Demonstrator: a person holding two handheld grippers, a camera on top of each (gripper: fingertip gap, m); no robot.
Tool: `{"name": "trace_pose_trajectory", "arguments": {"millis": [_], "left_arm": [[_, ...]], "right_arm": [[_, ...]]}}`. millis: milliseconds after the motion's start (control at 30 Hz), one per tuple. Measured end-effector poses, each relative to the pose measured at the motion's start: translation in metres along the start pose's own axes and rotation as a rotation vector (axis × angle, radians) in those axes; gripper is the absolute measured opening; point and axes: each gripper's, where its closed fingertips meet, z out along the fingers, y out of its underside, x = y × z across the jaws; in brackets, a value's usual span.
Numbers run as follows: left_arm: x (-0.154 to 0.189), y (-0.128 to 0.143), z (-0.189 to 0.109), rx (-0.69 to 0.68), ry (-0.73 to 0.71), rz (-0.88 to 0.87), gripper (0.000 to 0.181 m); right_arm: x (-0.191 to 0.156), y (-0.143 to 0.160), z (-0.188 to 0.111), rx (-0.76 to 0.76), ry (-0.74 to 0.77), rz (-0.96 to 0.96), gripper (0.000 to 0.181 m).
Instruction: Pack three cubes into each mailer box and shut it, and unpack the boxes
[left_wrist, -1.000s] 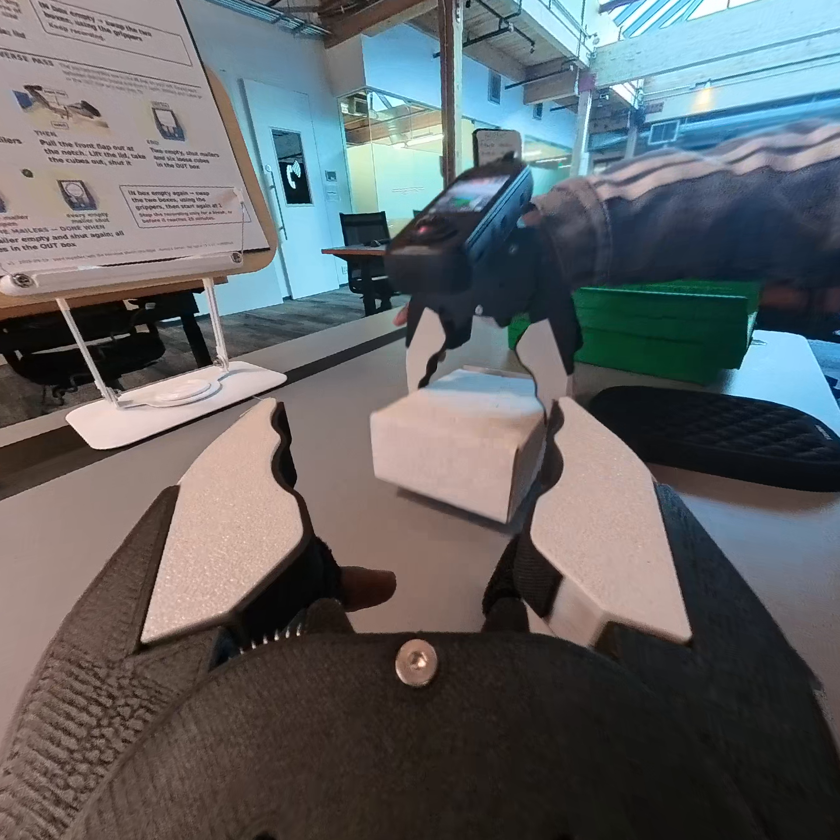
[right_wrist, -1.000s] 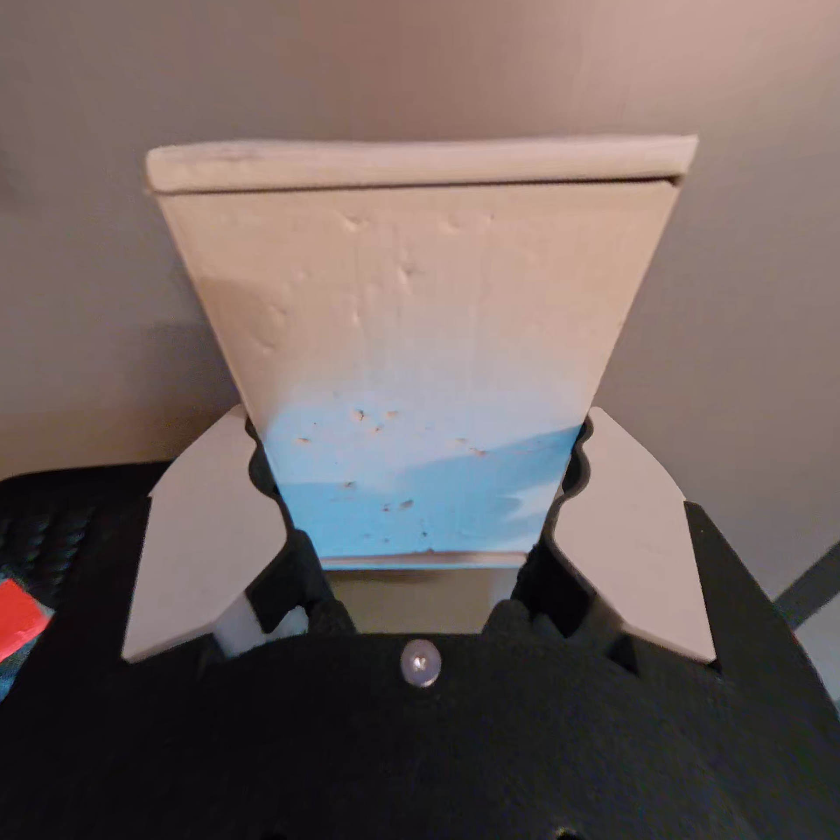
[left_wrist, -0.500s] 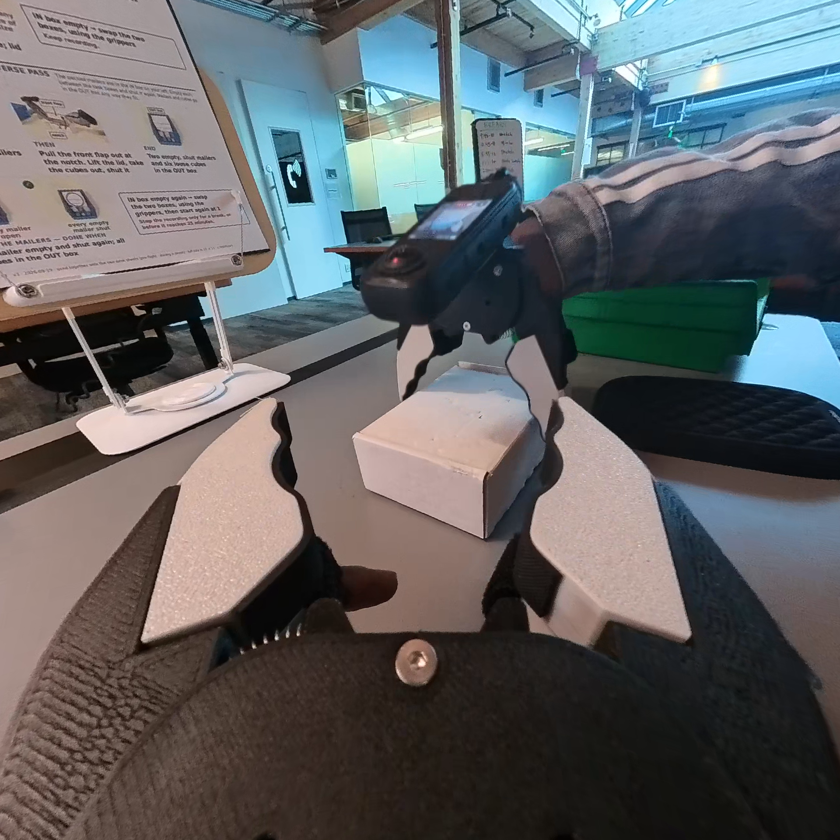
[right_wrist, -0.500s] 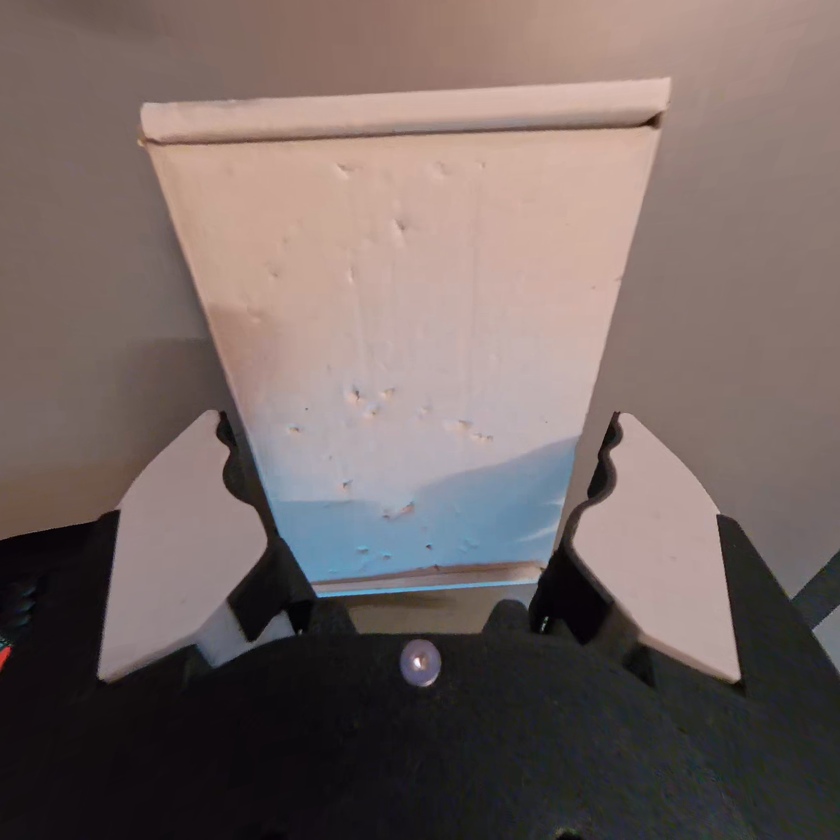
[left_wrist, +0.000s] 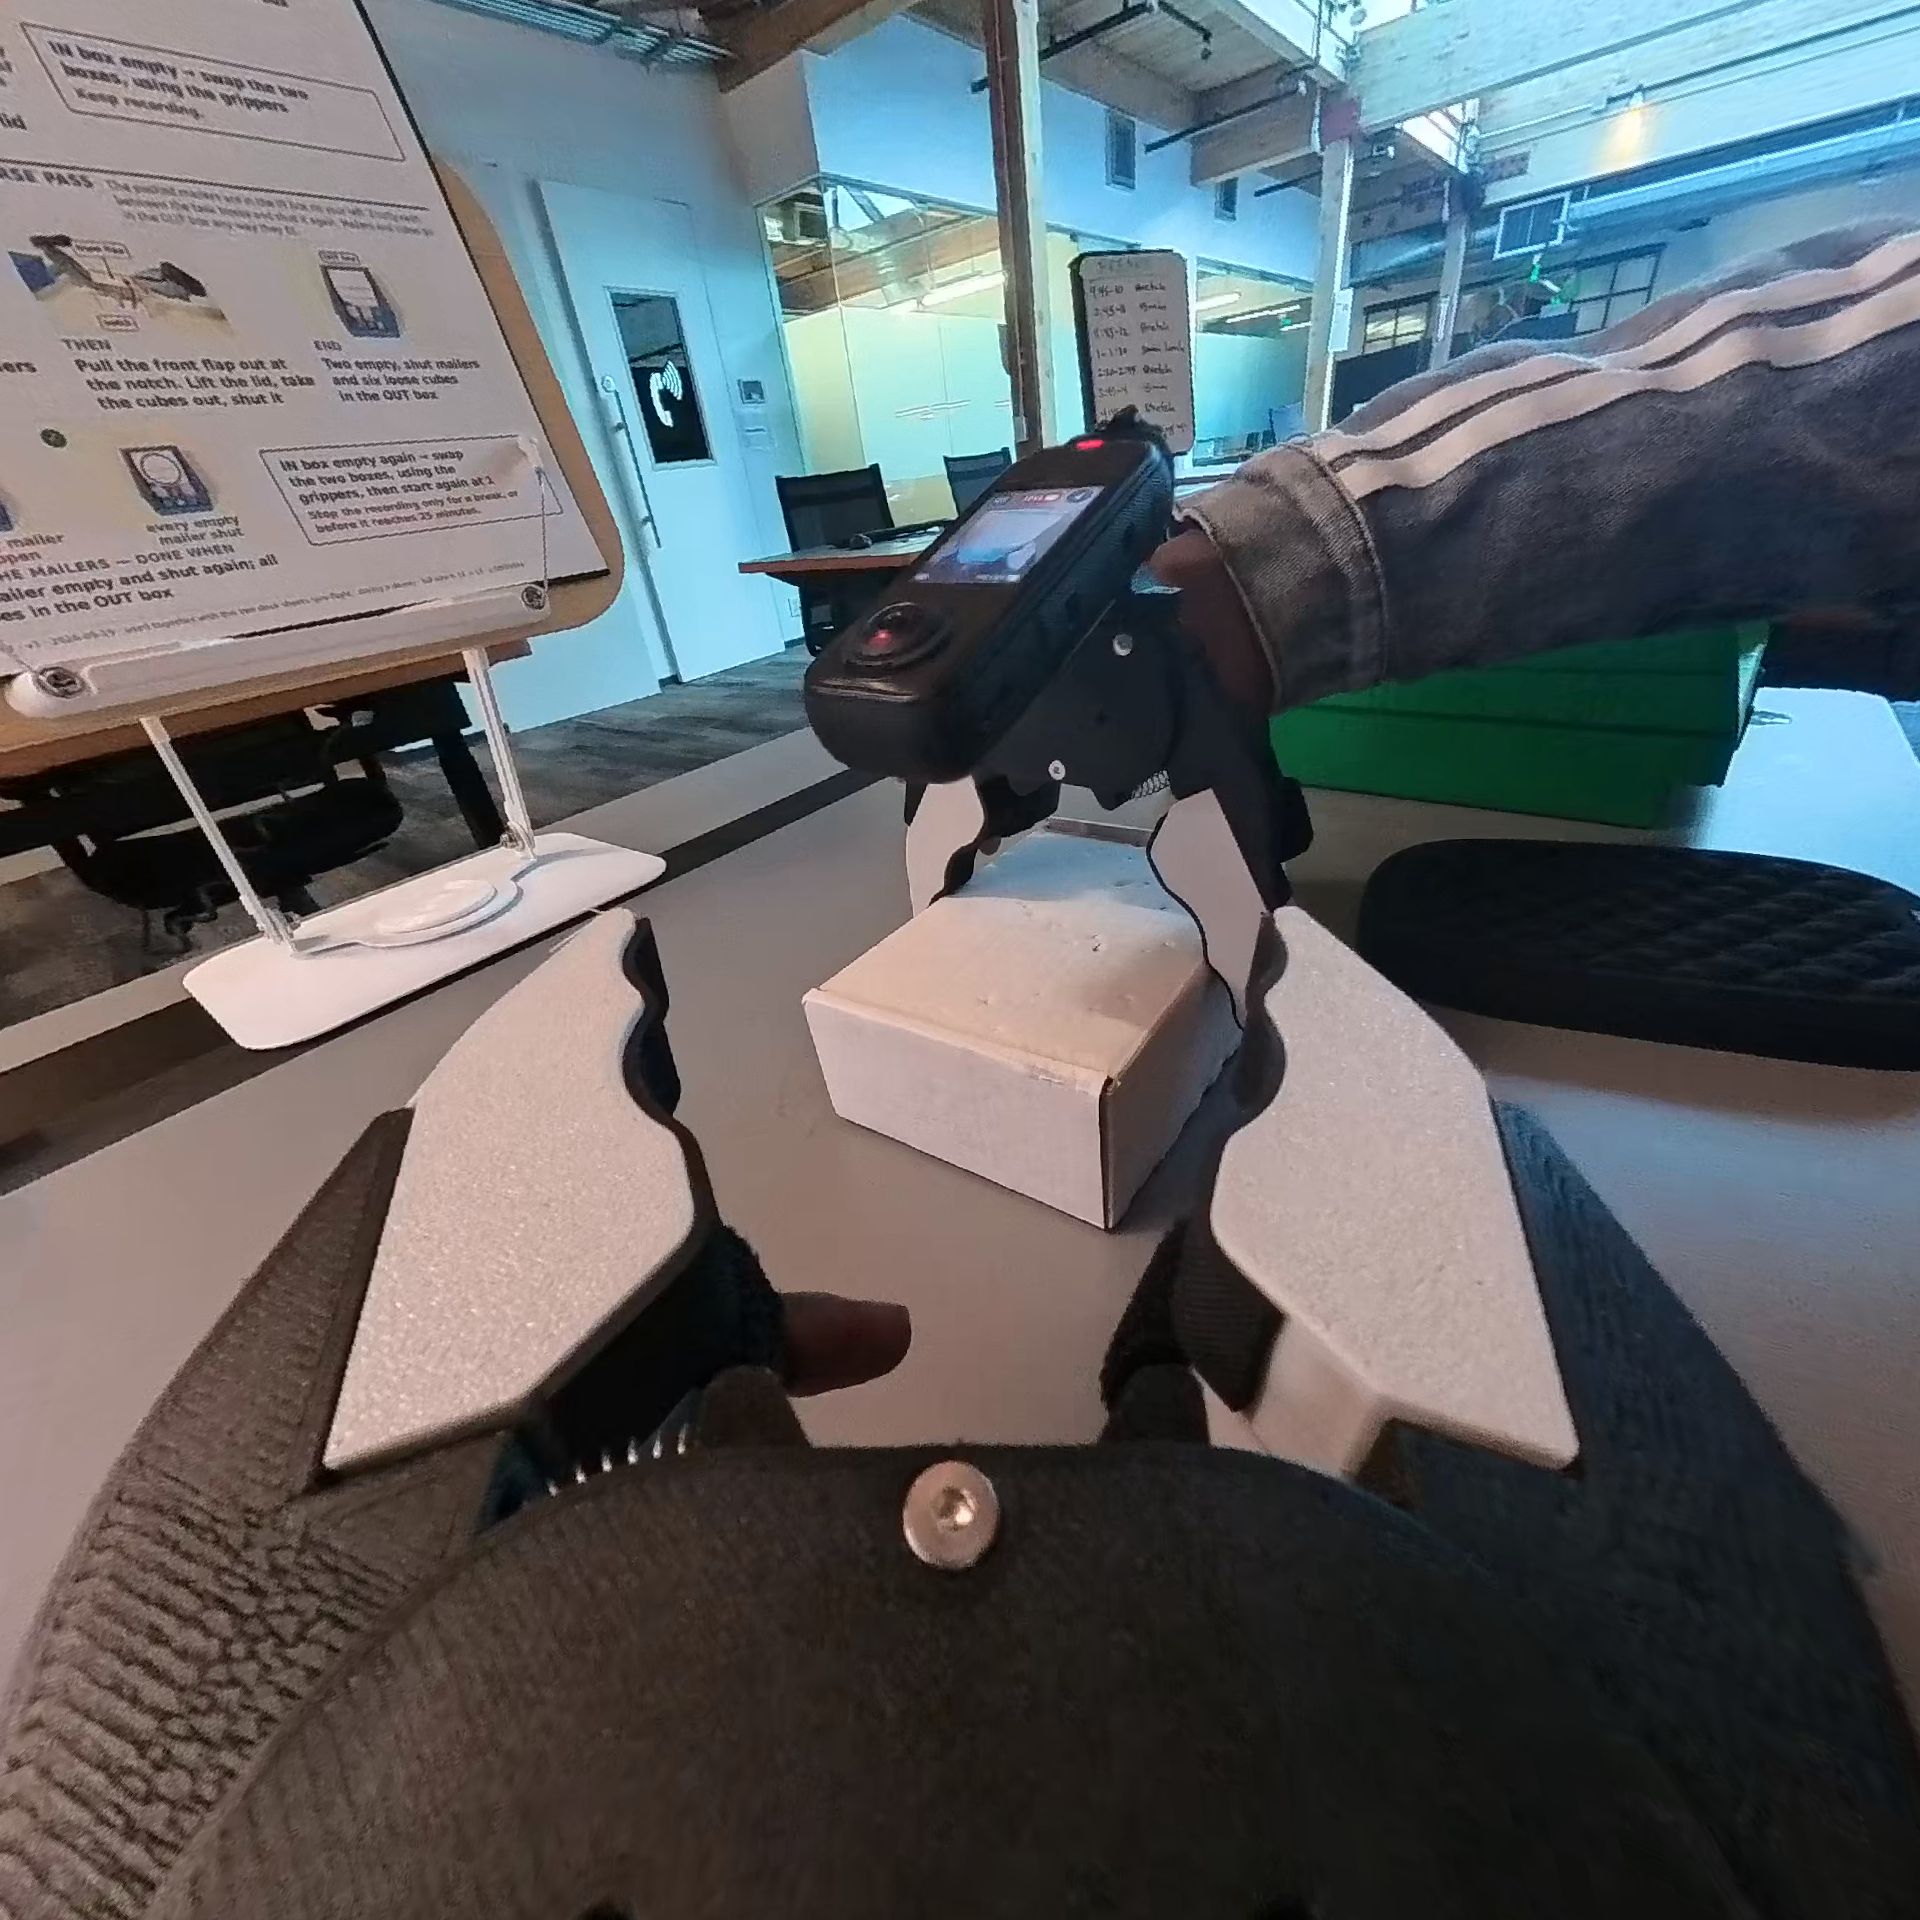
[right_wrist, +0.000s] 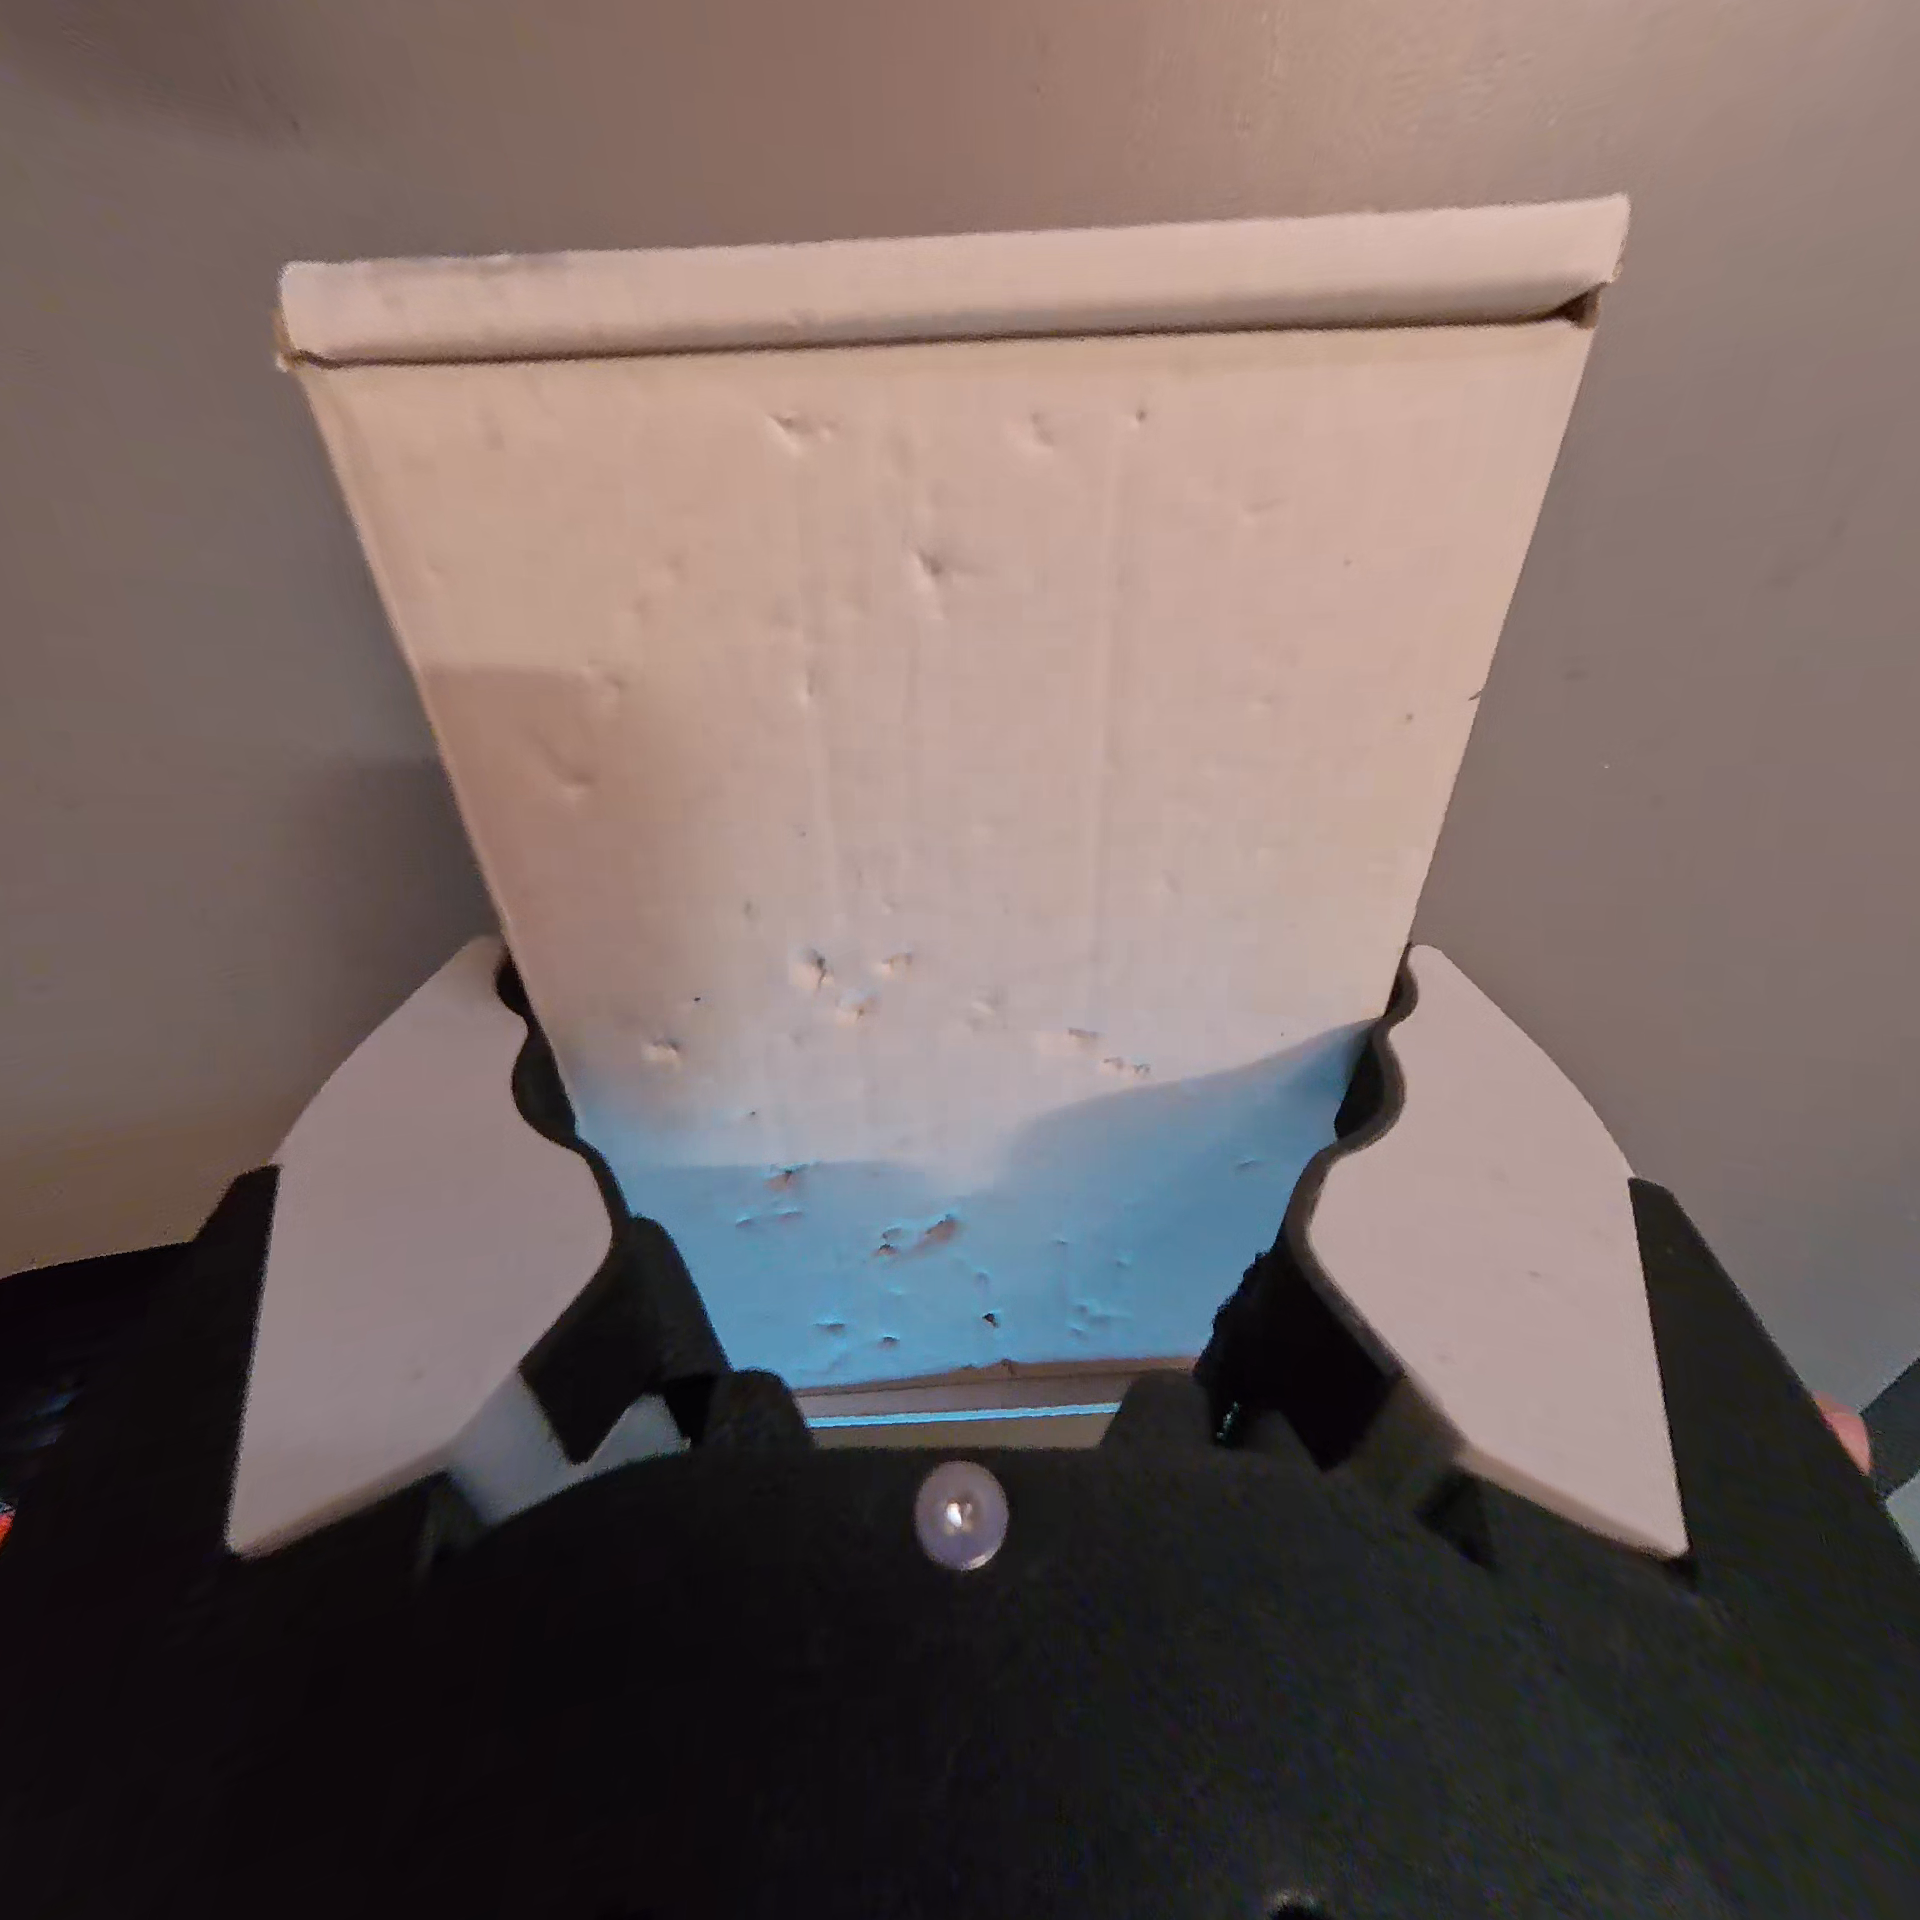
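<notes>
A shut white mailer box (left_wrist: 997, 1039) lies on the grey table (left_wrist: 312, 1195), straight ahead of my left gripper (left_wrist: 951, 935). My left gripper is open and empty, a short way in front of the box. My right gripper (left_wrist: 1070, 904) points down over the far end of the box. In the right wrist view its open fingers straddle the box (right_wrist: 935, 675), one close against each long side (right_wrist: 956, 966). The box rests on the table. No cubes are in view.
An instruction board on a white stand (left_wrist: 416, 935) is at the left. A black padded mat (left_wrist: 1662, 966) lies at the right, with green bins (left_wrist: 1538, 727) behind it. A striped sleeve (left_wrist: 1610, 468) reaches across above them.
My right gripper set the box down on the table and widened its jaws, then sank lower around the box. My left gripper stayed open and hardly moved.
</notes>
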Motion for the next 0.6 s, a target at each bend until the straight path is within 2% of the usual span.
{"name": "trace_pose_trajectory", "arguments": {"millis": [300,467,600], "left_arm": [[0.000,0.000,0.000,0.000,-0.001,0.003,0.106],[0.001,0.000,0.000,-0.003,0.001,0.011,0.106],[0.001,0.001,-0.001,-0.003,0.000,0.012,0.106]], "right_arm": [[-0.003,0.003,-0.010,-0.045,0.004,-0.054,0.141],[-0.001,0.010,-0.040,-0.032,0.027,-0.044,0.141],[0.000,0.037,-0.075,-0.048,0.068,-0.014,0.140]]}}
